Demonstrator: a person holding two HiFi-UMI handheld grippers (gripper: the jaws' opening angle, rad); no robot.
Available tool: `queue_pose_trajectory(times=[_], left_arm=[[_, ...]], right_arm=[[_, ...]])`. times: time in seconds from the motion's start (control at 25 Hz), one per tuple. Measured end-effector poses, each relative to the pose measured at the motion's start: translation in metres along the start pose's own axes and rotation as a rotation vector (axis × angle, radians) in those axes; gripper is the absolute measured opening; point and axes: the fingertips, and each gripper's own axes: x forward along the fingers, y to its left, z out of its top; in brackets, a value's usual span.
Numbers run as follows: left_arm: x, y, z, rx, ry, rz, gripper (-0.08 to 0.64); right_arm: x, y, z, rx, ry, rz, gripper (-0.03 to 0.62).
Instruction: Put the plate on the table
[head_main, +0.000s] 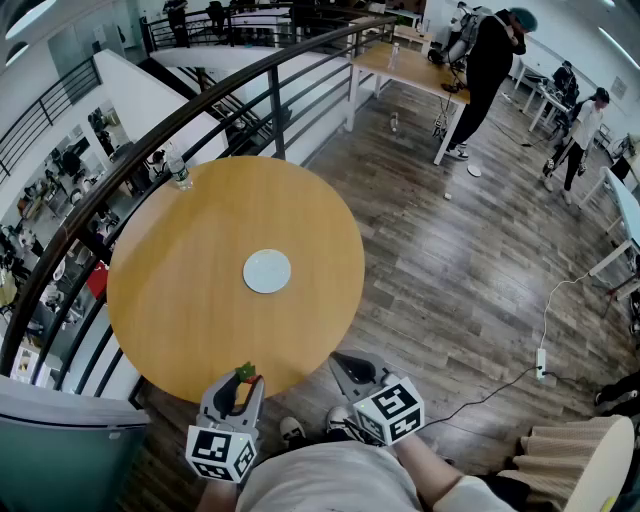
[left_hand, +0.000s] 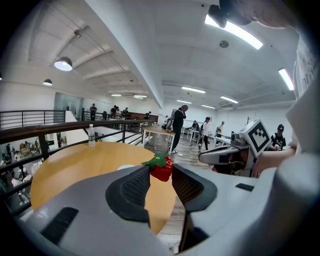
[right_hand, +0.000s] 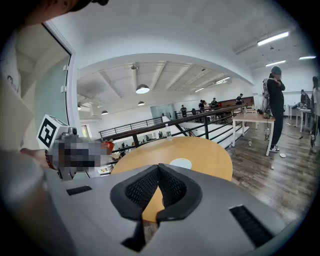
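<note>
A white plate (head_main: 267, 271) lies flat near the middle of the round wooden table (head_main: 190, 300). The same plate (right_hand: 180, 163) shows ahead in the right gripper view. At the table's near edge my left gripper (head_main: 247, 378) is shut on a red strawberry (head_main: 245, 373) with a green top. That strawberry (left_hand: 161, 168) sits pinched between the tips in the left gripper view. My right gripper (head_main: 341, 359) hovers beside it, just off the near rim. Its jaws are shut with nothing between them, tips (right_hand: 159, 167) meeting.
A water bottle (head_main: 178, 170) stands at the table's far left edge by the dark railing (head_main: 200, 105). A person (head_main: 487, 60) stands by a long table (head_main: 405, 68) at the back right. A cable and power strip (head_main: 541, 362) lie on the wood floor.
</note>
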Motion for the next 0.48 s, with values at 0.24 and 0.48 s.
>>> queue_pose_trajectory(times=[0.24, 0.48], left_arm=[[-0.005, 0.0002, -0.0009, 0.008, 0.004, -0.008, 0.152], [-0.0085, -0.0003, -0.0021, 0.008, 0.006, -0.004, 0.152]], right_arm=[[-0.0006, 0.0057, -0.0017, 0.0, 0.006, 0.005, 0.025], [-0.0024, 0.0081, -0.0012, -0.004, -0.007, 0.011, 0.025]])
